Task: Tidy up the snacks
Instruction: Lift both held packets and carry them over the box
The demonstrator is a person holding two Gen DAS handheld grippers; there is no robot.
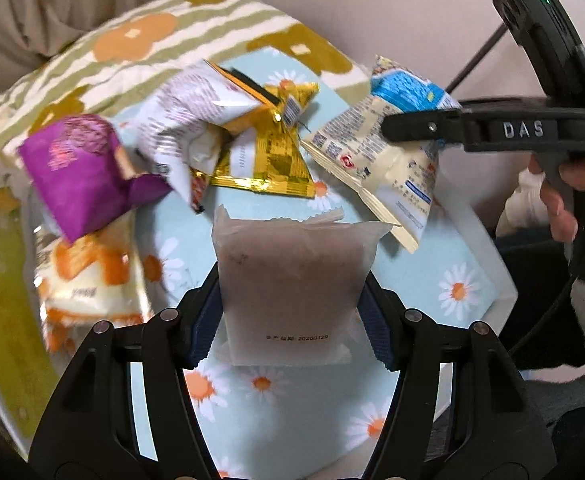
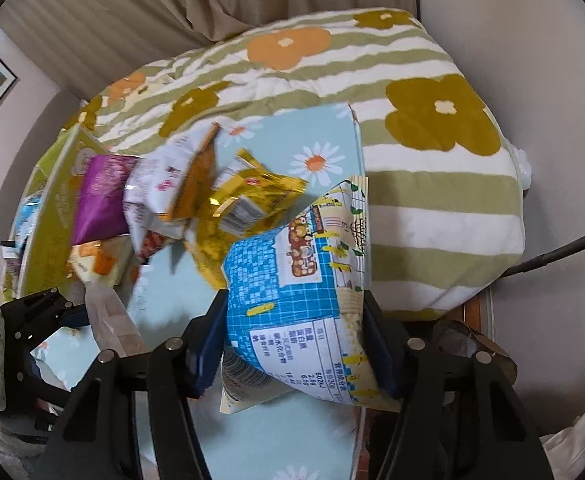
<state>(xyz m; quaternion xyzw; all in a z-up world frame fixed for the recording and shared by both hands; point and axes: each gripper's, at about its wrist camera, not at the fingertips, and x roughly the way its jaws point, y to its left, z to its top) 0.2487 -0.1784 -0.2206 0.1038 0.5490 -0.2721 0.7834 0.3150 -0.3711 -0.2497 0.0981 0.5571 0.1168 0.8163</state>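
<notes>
Two hand-held grippers, left (image 1: 292, 312) clamping one frosted packet (image 1: 288, 280), right (image 2: 296, 344) one blue bag (image 2: 292, 300).

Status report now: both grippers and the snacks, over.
Left gripper shut on translucent packet. Right gripper shut on blue-and-cream bag. Loose snack pile ahead on daisy cloth, nothing blocking.

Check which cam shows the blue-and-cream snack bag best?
Right wrist. The blue-and-cream snack bag fills the centre there, printed face sharp, clamped in the right gripper. The left wrist view shows the same bag from the side, smaller, with the gripper's finger across its top.
</notes>
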